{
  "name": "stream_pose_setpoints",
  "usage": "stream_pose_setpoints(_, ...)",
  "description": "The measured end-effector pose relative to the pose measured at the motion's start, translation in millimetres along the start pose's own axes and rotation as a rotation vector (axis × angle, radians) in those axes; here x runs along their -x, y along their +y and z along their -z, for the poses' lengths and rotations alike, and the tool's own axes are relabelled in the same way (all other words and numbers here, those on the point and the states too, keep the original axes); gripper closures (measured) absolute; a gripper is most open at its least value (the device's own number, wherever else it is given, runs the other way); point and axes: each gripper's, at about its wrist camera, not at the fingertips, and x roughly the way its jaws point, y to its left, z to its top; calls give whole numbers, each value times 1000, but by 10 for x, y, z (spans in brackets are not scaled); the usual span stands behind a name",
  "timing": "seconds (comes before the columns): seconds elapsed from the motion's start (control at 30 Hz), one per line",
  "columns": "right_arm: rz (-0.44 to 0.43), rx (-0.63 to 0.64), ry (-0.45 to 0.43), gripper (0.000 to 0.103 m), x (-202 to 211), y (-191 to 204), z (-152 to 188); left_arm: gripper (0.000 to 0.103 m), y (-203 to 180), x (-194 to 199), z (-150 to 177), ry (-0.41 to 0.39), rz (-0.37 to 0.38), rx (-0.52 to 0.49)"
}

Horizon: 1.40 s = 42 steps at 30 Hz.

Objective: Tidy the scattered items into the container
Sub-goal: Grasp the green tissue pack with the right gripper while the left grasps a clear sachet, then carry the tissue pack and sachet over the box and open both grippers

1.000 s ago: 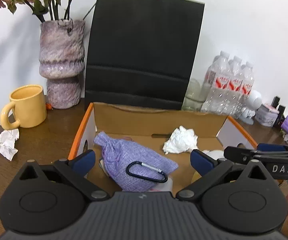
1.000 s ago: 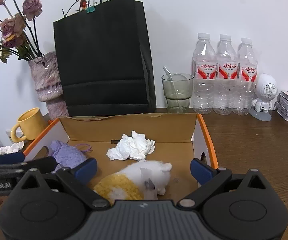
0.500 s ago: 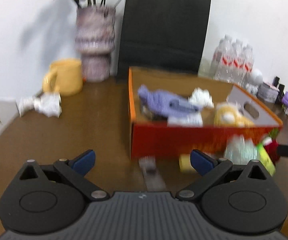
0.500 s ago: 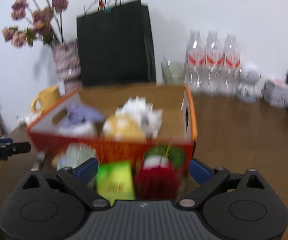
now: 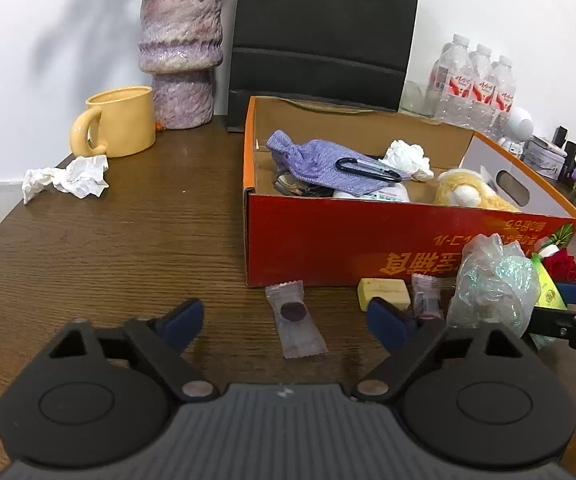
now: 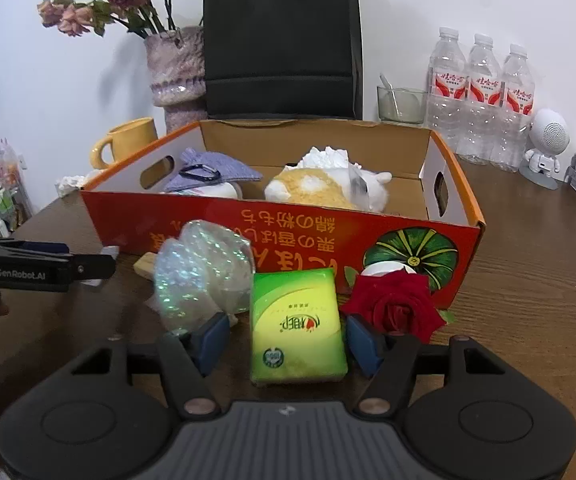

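Grippers (image 5: 286, 322) lower now — box edge (image 5: 407, 200) near, seemingly.

Bright, even indoor light, both views sharp, with fisheye bending at the edges and dark vignetted corners.

Table (image 5: 136, 240) dark grained wood; box (image 5: 327, 240) glossy printed cardboard; pouch (image 5: 315, 160) knitted cloth; mug (image 5: 122, 122) glazed ceramic
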Motion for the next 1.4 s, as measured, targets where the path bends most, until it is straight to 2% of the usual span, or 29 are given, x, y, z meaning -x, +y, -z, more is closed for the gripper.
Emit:
stream_pose_setpoints(0.03, -1, 1, 4, 41, -28, 4, -6, 19, -6, -30, -7, 7, 0, -2)
stream_pose_setpoints(0.07, -2, 4, 9, 53, -55, 7, -7, 23, -13, -55, -5, 14, 2, -3)
stream_pose_setpoints(0.1, 1, 7, 17, 59, -82, 11, 0, 28, -32, -75, 1, 10, -1, -17)
stream_pose_setpoints(0.13, -2, 4, 22, 59, -97, 9, 7, 33, -56, -82, 10, 3, -11, -41)
stream_pose_setpoints(0.17, -9, -1, 14, 59, -82, 2, 18, 50, -79, -82, 16, -4, -29, -67)
stream_pose_setpoints(0.2, -13, -1, 7, 59, -67, -1, 19, 77, -84, -67, 21, -15, -34, -84)
stream_pose_setpoints(0.23, -15, -1, -5, 59, -48, -3, 18, 82, -62, -53, 17, -17, -15, -81)
stream_pose_setpoints(0.7, -25, -18, -57, 59, 99, -41, 33, 82, -73, 142, 63, -55, 41, -87)
stream_pose_setpoints(0.97, -41, -35, -104, 59, 290, -79, -13, 82, -121, 426, 48, -114, 100, -65)
stream_pose_setpoints(1.1, -36, -45, -189, 59, 492, -161, -187, 82, -144, 649, -93, -191, 178, -33)
stream_pose_setpoints(1.2, -25, -56, -240, 59, 558, -274, -406, 82, -227, 724, -284, -257, 188, -54)
stream_pose_setpoints(1.4, 10, -80, -270, 59, 247, -405, -871, 82, -466, 479, -756, -330, 189, -35)
